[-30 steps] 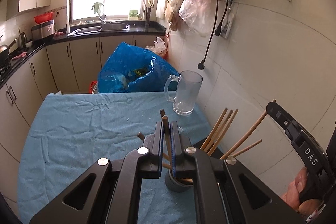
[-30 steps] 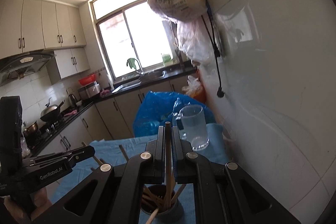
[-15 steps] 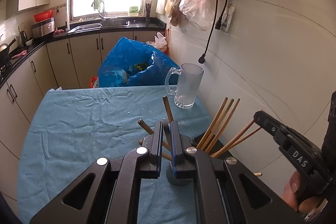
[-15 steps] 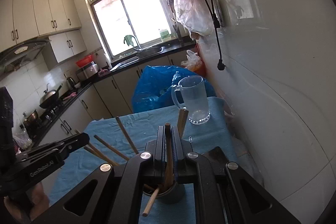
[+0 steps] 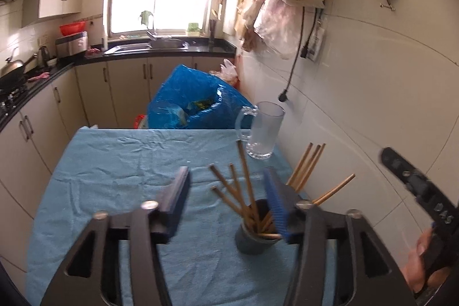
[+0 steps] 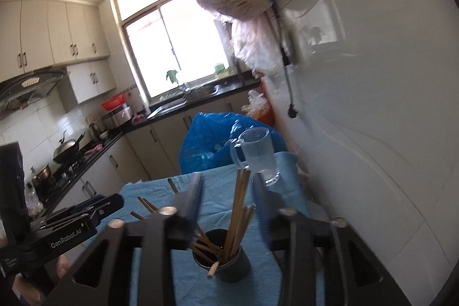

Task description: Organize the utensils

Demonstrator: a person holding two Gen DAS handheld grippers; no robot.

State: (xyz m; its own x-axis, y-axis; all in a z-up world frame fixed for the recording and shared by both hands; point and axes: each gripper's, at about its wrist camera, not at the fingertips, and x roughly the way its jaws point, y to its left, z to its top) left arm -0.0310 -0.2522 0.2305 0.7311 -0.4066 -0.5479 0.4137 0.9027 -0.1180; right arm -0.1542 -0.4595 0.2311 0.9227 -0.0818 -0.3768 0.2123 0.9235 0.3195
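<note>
A dark grey cup (image 5: 254, 240) stands on the blue cloth (image 5: 114, 174) and holds several wooden chopsticks (image 5: 243, 191), fanned out. It also shows in the right wrist view (image 6: 226, 263) with its chopsticks (image 6: 236, 214). My left gripper (image 5: 226, 191) is open and empty, jaws wide apart just above and behind the cup. My right gripper (image 6: 228, 200) is open and empty, jaws either side of the chopstick tops. The right gripper's body shows at the right of the left view (image 5: 418, 197), and the left one at the left of the right view (image 6: 74, 222).
A clear glass mug (image 5: 262, 131) stands at the far right of the cloth near the white tiled wall (image 5: 373, 93). A blue plastic bag (image 5: 195, 102) sits beyond the table's far edge. Kitchen counters (image 5: 34, 82) run along the left and back.
Both grippers were shut on chopsticks over the cup; both have opened wide and the chopsticks now stand in the cup. Both views have drawn back and up a little.
</note>
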